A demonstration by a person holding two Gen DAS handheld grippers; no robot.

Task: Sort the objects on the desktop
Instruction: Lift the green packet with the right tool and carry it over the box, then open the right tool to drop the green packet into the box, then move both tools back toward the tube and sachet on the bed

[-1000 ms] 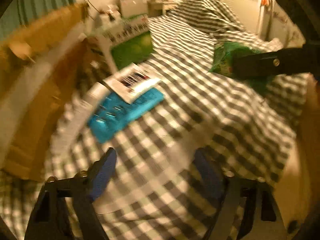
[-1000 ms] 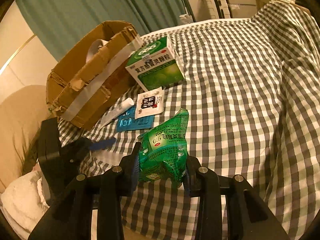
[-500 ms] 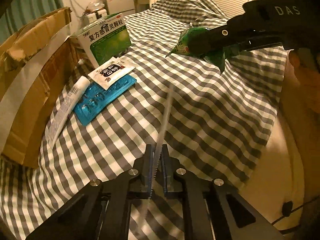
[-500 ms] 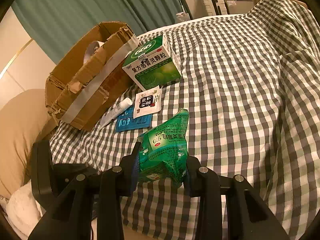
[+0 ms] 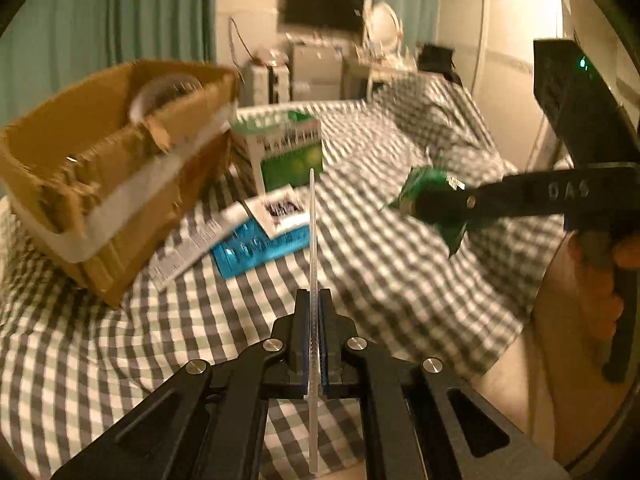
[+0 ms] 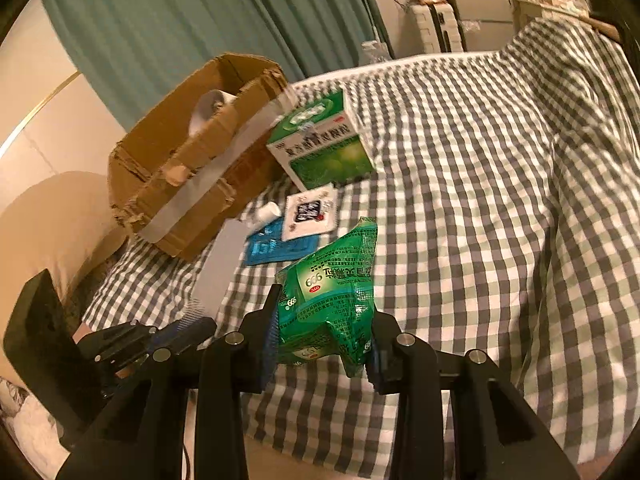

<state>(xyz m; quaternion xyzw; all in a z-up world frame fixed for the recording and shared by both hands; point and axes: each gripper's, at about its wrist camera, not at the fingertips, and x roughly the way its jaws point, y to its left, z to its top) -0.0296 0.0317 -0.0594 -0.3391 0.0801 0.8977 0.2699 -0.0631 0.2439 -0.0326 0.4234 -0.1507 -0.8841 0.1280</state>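
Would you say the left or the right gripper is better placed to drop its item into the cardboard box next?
Left, probably: its clear ruler already points toward the cardboard box, nearer than the right gripper with its green packet.

teal curtain (image 6: 192, 28) | wall TV (image 5: 322, 8) (dark) | round mirror (image 5: 382, 24) | white cabinet (image 6: 476, 20)

A woven gingham cloth (image 6: 460, 184) covers the bed, soft and matt. The cardboard box (image 6: 188, 176) at its far left corner is rough, torn along the rim and banded with shiny tape. The green sachet (image 6: 332, 296) is crinkled glossy foil. The left tool (image 5: 314, 320) is matt black plastic with bright metal screws, pinching a clear, smooth plastic strip (image 5: 313, 240). The blue blister pack (image 5: 260, 248) gleams.
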